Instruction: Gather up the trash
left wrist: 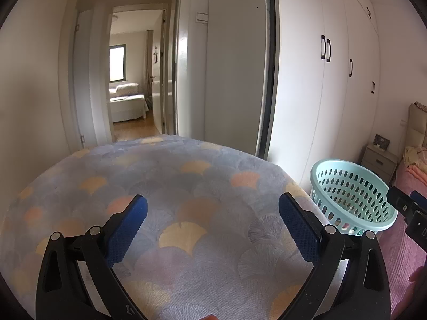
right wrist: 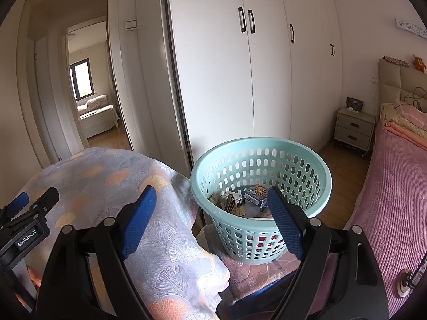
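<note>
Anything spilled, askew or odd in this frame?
Nothing spilled or damaged. The basket stands upright on a pink cloth beside the patterned cover, with the trash inside. Both grippers, left and right, are open and empty.

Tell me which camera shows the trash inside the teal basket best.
The right wrist view. It looks down into the teal basket, so the trash, boxes and packets, shows on its floor between the open right tool's fingers. The left wrist view catches the basket only from the side at the frame's edge; bits of colour show through its holes.
</note>
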Available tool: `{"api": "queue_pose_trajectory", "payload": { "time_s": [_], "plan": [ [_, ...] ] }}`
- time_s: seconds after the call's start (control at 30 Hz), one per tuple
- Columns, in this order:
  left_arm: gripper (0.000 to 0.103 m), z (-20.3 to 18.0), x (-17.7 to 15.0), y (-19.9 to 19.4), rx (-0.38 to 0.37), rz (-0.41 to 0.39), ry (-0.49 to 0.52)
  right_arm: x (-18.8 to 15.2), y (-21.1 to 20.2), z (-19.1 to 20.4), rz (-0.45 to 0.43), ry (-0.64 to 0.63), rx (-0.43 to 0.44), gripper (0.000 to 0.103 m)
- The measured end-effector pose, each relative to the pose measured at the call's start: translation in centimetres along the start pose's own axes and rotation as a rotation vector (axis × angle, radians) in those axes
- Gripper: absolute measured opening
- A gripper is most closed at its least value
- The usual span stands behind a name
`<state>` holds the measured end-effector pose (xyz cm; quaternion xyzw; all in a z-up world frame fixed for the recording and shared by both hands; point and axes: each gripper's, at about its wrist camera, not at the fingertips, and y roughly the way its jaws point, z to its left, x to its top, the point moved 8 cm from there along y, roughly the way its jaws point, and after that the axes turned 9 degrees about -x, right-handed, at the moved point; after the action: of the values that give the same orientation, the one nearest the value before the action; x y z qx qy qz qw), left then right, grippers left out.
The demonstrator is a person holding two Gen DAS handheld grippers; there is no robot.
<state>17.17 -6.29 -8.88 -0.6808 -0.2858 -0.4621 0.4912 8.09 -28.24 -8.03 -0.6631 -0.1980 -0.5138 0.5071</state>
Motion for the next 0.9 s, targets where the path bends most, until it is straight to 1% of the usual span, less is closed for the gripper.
{"api": "queue_pose_trajectory", "payload": {
  "time_s": [0.57, 0.67, 0.77, 0.9],
  "plan": [
    [0.096, 0.0, -0.1, 0.0, 0.007, 0.002, -0.003, 0.1, -0.4, -0.3, -0.005, 0.004, -0.005, 0.081],
    [0.095, 0.1, 0.0, 0.0, 0.009, 0.001, -0.009, 0.1, -0.4, -0.3, 0.008, 0.013, 0.005, 0.081],
    [0.095, 0.3, 0.1, 0.1, 0.003, 0.005, -0.016, 0.5, -0.7, -0.5, 0.009, 0.013, -0.005, 0.081],
    [0.095, 0.5, 0.5, -0.9, 0.045, 0.016, 0.045, 1.0, -1.3, -0.8, 0.000, 0.012, -0.013, 0.081]
  ]
}}
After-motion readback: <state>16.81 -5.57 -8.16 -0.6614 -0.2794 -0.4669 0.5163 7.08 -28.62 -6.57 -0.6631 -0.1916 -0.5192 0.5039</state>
